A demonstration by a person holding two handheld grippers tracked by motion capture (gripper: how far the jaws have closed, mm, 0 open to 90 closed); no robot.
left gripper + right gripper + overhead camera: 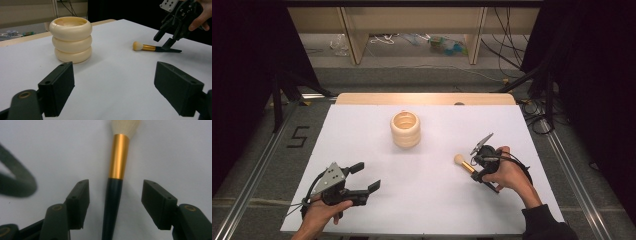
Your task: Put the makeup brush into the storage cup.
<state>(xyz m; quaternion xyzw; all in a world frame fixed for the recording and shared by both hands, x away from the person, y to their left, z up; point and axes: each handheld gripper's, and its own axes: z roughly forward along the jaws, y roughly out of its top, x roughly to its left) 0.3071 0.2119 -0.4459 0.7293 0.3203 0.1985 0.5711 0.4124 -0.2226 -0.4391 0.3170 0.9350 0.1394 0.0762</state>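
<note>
On the white table we see a cream ribbed holder shaped like three stacked rings, standing upright toward the far middle. To its right lies a makeup brush with pale bristles, a gold ferrule and a dark tapered handle, flat on the table with its bristles pointing toward the middle of the table. Our right gripper is lowered over the handle: its jaws stand apart on either side of the handle, a gap showing on each side, so they grip nothing. Our left gripper sits at the near left of the table, well apart from holder and brush, its jaws spread wide with bare table between them.
</note>
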